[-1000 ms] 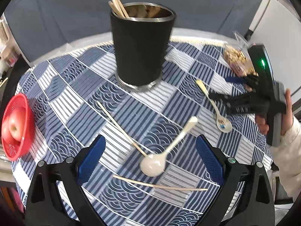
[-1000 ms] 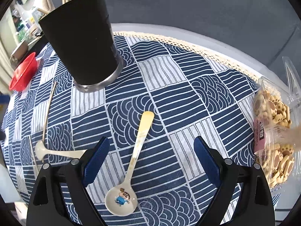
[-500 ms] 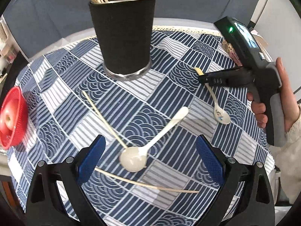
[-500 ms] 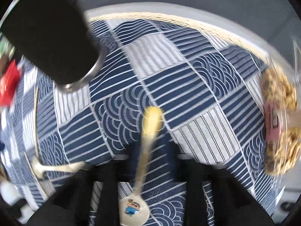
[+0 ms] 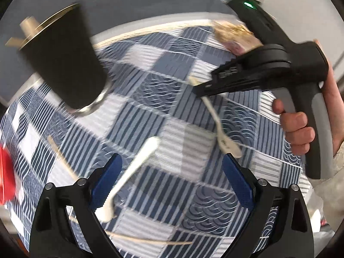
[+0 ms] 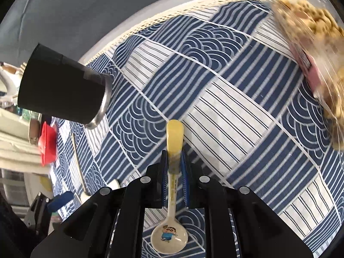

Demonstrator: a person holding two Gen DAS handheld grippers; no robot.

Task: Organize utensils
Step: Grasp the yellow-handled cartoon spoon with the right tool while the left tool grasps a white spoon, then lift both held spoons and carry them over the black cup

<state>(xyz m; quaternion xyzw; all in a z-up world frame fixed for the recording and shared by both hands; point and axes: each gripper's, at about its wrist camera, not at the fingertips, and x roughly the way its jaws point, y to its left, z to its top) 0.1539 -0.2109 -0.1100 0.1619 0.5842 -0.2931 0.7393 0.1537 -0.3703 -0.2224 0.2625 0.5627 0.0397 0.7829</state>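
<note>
My right tongs (image 6: 174, 167) are clamped on the handle of the cartoon spoon (image 6: 169, 239); its bowl hangs nearest my camera, the yellow handle tip pointing away over the table (image 6: 225, 111), so the long axis runs straight along the fingers; the spoon looks lifted clear, though I can't be sure. My left tongs (image 5: 169, 182) stand wide with nothing in them; the white spoon (image 5: 131, 172) lies just ahead, slanting from its bowl by the left finger up and to the right. Farthest off, to the left, stands the black cup (image 6: 64, 94); I judge the right hand carries its spoon there, handle first.
</note>
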